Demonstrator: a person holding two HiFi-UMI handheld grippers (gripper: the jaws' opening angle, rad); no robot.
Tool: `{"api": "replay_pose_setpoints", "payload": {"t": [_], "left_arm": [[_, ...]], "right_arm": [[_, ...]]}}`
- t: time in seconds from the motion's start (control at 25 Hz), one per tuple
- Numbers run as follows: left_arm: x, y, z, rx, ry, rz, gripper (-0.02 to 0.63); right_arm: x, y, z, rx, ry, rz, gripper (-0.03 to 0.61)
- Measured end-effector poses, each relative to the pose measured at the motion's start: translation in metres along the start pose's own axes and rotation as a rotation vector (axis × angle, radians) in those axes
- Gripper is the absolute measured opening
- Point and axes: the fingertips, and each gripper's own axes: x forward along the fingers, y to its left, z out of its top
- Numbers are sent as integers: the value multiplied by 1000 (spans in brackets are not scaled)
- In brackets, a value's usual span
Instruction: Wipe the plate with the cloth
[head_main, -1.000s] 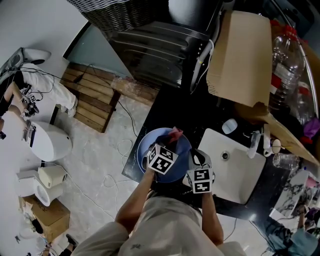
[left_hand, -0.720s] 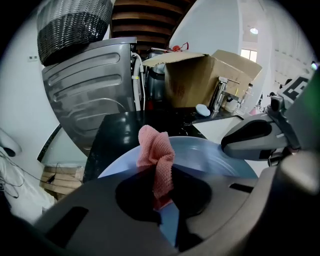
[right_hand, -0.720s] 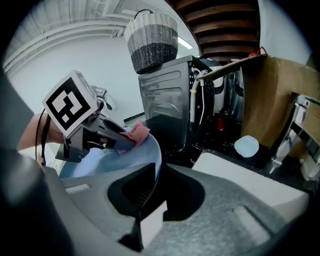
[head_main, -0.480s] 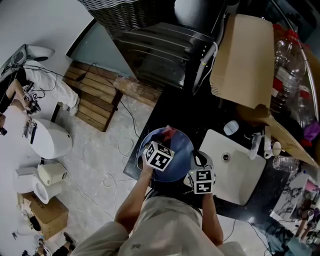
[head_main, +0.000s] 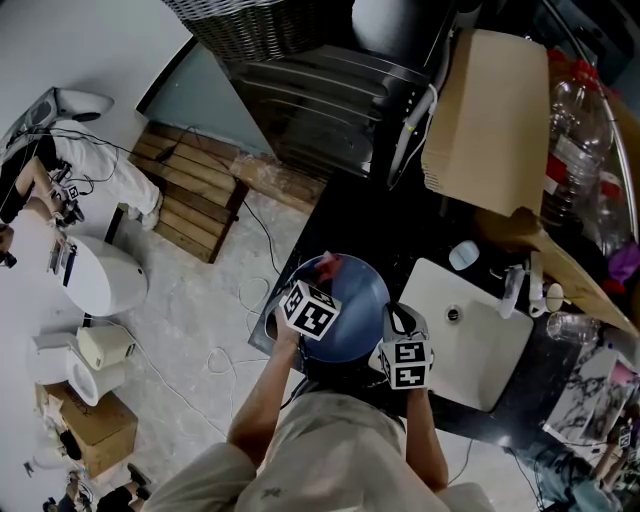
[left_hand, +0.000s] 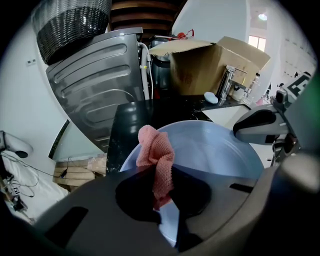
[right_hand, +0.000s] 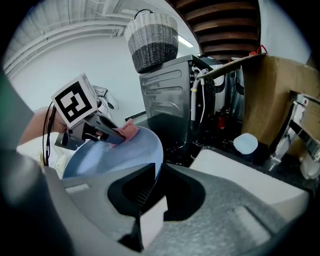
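— While the left gripper (left_hand: 161, 197) pinches the knitted pink cloth (left_hand: 156, 152), where does the cloth sit?
— Against the far rim of the round pale-blue plate (left_hand: 215, 150). The right gripper (right_hand: 149, 192) clamps that plate's near edge, over the black countertop (head_main: 345, 215), beside the white sink (head_main: 470, 340).

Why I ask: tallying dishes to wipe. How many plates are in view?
1. The blue plate is left of the white sink, its rim in the right hand-held gripper, the left hand-held gripper's cloth on it. Others may be hidden.
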Motion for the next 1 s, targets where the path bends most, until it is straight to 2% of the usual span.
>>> {"api": "replay_pose_setpoints", "payload": {"t": [0.52,1.0], "left_arm": [[-19,7,-27,10,99,45,34],[-34,5,-51,4,146,67,34]], "right_arm": [[-5,5,-5,10,-1,27,31],[-12,8,-10,7,2,31,31]]}}
